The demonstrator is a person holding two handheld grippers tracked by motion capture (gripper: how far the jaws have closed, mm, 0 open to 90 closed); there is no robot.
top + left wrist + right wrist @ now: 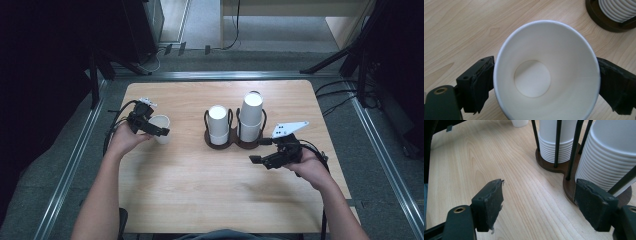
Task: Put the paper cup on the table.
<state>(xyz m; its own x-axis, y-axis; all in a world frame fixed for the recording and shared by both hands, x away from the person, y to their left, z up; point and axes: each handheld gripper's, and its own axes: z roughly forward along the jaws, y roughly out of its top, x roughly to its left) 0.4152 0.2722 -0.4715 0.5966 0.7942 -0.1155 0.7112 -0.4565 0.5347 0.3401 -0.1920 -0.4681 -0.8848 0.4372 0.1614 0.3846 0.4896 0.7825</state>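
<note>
**Item 1. Paper cup** (161, 128): white, single, upright on the table (200, 200), mouth up, empty. It stands at about 9 o'clock from the table's centre, well apart from the holder. In the left tool view the cup (546, 72) sits between the two black jaws, its rim just beside both pads; whether the pads press the wall cannot be told.

**Item 2. Left tool** (152, 126): held in the left hand (125, 140), jaws set wide around the cup.

**Item 3. Right tool** (260, 160): held in the right hand (310, 167) at about 4 o'clock from the centre. Jaws stand apart with bare table between them; nothing gripped.

**Item 4. Cup holder** (220, 145): dark two-bay wire stand, near centre. Left bay holds a short stack of cups (218, 125); right bay holds a taller stack (251, 117). All inverted.
</note>
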